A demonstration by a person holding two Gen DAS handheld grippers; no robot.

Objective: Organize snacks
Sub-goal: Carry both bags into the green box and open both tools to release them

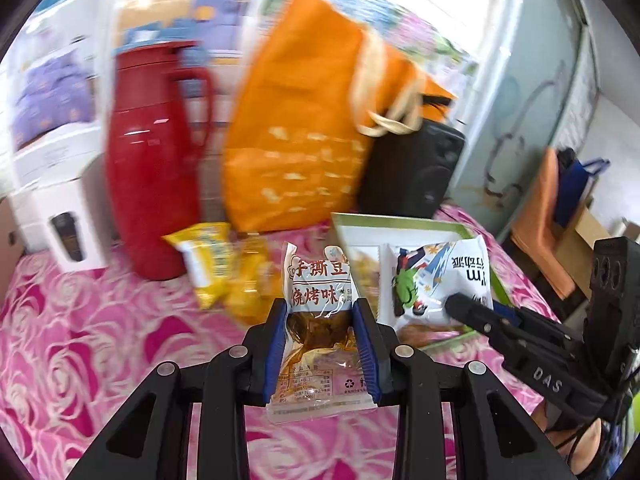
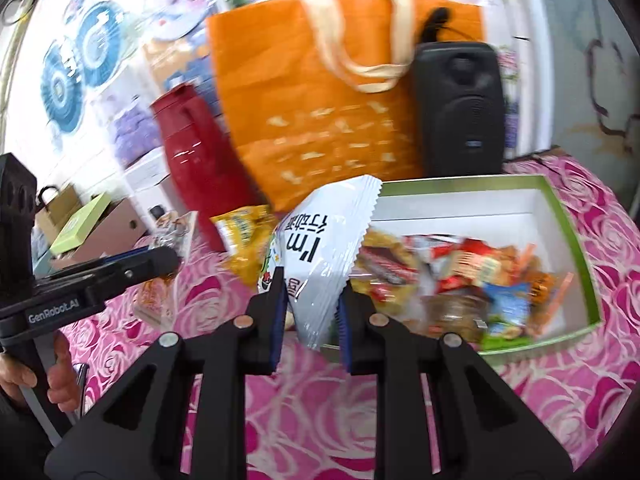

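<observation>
Left hand-held gripper [image 1: 322,334] clamped on clear plastic packet of brown tofu snack [image 1: 318,320], lifted above pink rose-patterned bench [image 1: 100,340]. Right hand-held gripper [image 2: 310,304] pinching white crinkly foil snack bag [image 2: 320,256] beside green-rimmed white box [image 2: 576,248]. Likely light, soft, slippery; best gripped mid-body or at sealed edge.

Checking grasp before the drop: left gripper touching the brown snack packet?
Touching. The left wrist view shows the left gripper with both blue pads pressed against the brown snack packet.
</observation>
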